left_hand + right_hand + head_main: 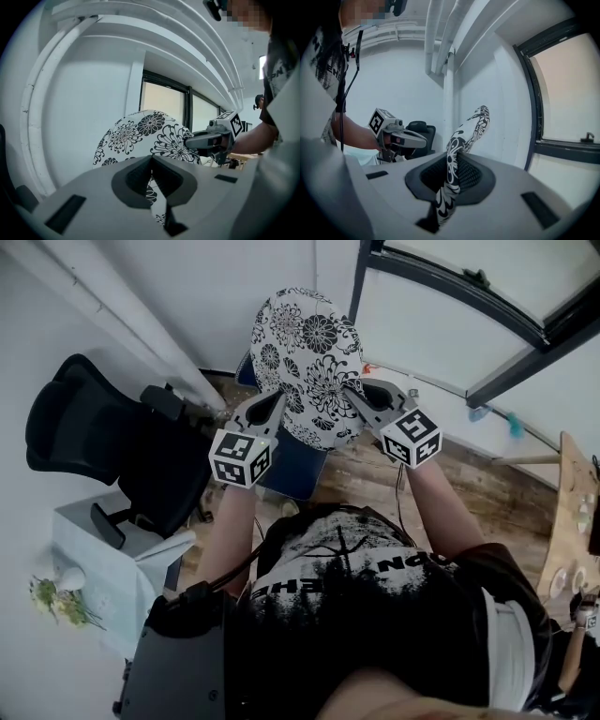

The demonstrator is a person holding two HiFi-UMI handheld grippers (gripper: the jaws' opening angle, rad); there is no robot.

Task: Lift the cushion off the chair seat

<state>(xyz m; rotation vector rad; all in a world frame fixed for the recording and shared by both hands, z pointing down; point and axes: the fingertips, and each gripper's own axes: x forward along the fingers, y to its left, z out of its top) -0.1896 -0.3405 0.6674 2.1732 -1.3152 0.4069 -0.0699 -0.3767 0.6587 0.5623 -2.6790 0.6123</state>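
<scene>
White-walled room (178,287), floral cushion (305,357) aloft, left tool (277,397) and right tool (350,393) clamped on its edges.

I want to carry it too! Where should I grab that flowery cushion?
Take the cushion by its edge, from opposite sides, like the left gripper and right gripper do. It's flat and wide, so probably only the rim fits between jaws.

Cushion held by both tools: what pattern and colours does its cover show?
The cushion is white with a black floral print, clearest in the head view.
</scene>
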